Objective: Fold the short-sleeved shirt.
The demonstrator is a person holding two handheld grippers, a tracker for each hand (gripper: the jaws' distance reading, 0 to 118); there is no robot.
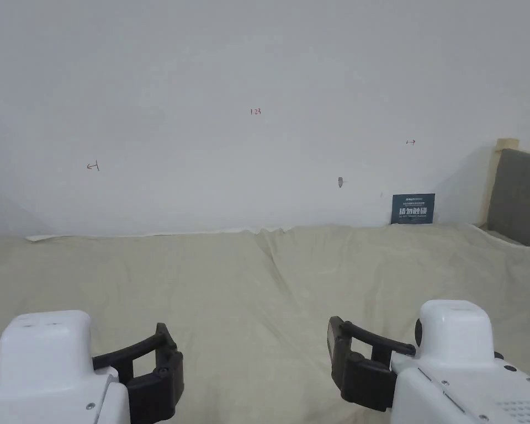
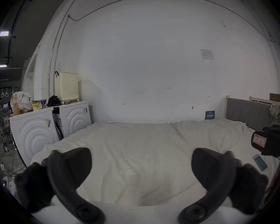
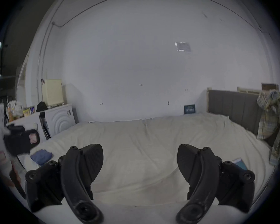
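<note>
Your left gripper (image 2: 141, 166) and right gripper (image 3: 140, 161) nearest camera, both jaws spread wide, holding nothing, hovering over cream bed sheet (image 1: 258, 287). Plaid shirt (image 3: 272, 122) draped on grey headboard (image 3: 233, 104), far right. Blue cloth (image 3: 41, 156) at sheet's left edge.

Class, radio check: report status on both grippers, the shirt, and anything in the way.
Left gripper open, empty, above bed sheet. Right gripper open, empty. Plaid shirt draped over headboard, untouched. Phone and blue cloth lie on bed.
</note>
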